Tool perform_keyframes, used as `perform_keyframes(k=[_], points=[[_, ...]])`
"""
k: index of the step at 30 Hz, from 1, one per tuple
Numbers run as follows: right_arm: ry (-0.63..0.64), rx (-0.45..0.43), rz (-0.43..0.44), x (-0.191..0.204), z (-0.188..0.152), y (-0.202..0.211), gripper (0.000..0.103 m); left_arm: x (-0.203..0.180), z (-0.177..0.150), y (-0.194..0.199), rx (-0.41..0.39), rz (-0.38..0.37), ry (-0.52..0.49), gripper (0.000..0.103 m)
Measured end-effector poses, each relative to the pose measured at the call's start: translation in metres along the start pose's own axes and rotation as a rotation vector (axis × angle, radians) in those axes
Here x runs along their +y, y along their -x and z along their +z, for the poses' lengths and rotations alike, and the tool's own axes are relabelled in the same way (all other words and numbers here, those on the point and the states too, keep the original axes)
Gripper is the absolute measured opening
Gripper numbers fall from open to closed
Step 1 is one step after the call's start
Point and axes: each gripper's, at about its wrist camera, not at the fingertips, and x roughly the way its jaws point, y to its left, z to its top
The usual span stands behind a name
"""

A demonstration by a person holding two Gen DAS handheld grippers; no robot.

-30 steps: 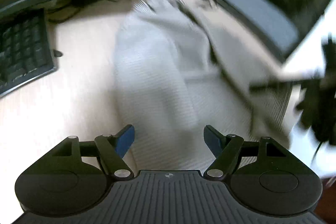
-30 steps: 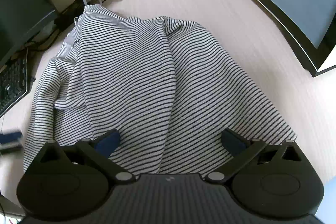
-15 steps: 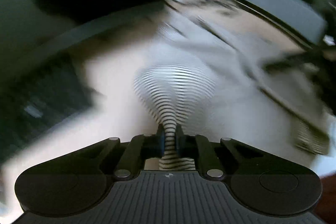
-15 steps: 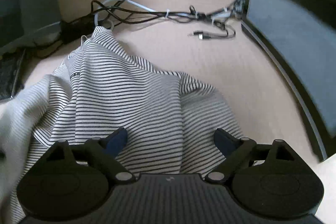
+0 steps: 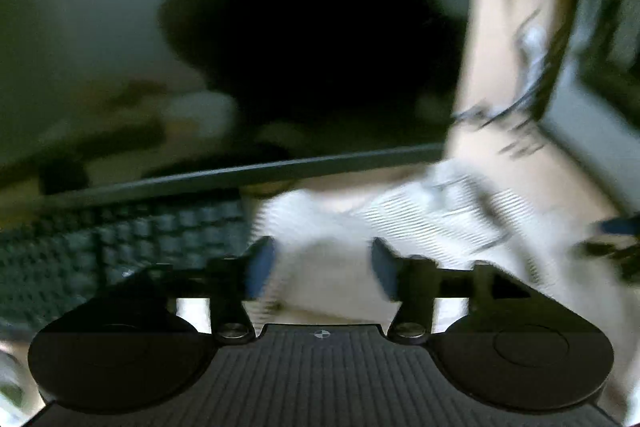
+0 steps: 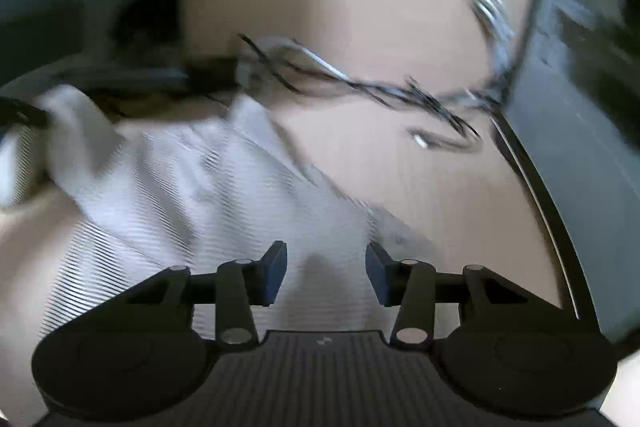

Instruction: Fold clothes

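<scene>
The striped garment [image 5: 432,223] lies crumpled on the wooden desk [image 5: 496,39], just right of the keyboard [image 5: 120,239], under a monitor [image 5: 304,27]; the picture is blurred. The left gripper [image 5: 320,267] hangs above the cloth, jaws opening, pads clear of the fabric; half a second ago they pinched a ridge of it.

From the right wrist, the garment [image 6: 168,195] spreads left of a cable tangle [image 6: 380,91]. The right gripper [image 6: 326,275] is closing, cloth beneath the gap but not yet pressed; earlier its jaws stood far wider. No containers show.
</scene>
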Motion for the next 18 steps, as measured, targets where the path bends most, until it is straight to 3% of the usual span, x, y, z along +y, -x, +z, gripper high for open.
perform_keyframes(k=[2,3,6,8,9,10,11,13,15,18], points=[[0.028,0.006,0.048,0.015,0.008,-0.002,0.062,-0.013,-0.007,0.015,-0.019,-0.078,0.057,0.079],[0.047,0.007,0.055,0.023,0.01,-0.006,0.066,-0.018,-0.013,0.018,-0.02,-0.118,0.087,0.084],[0.154,0.013,0.001,0.048,0.011,-0.03,0.067,-0.038,-0.03,0.014,-0.004,-0.24,0.155,0.09],[0.258,0.031,-0.064,0.057,0.008,-0.057,0.067,-0.051,-0.042,-0.004,0.032,-0.275,0.197,0.09],[0.3,0.048,-0.077,0.057,0.007,-0.068,0.062,-0.056,-0.048,-0.015,0.057,-0.288,0.226,0.089],[0.343,0.065,-0.077,0.054,0.007,-0.076,0.032,-0.06,-0.052,-0.028,0.079,-0.306,0.255,0.089],[0.385,0.072,-0.064,0.048,0.009,-0.078,0.016,-0.064,-0.056,-0.04,0.1,-0.324,0.284,0.089],[0.482,0.02,-0.095,0.03,0.02,-0.066,0.011,-0.071,-0.059,-0.054,0.112,-0.338,0.295,0.09],[0.577,-0.049,-0.223,0.003,0.037,-0.057,0.007,-0.075,-0.062,-0.068,0.12,-0.339,0.295,0.091],[0.527,-0.028,-0.362,-0.059,0.069,-0.072,0.007,-0.078,-0.066,-0.085,0.14,-0.3,0.29,0.091]])
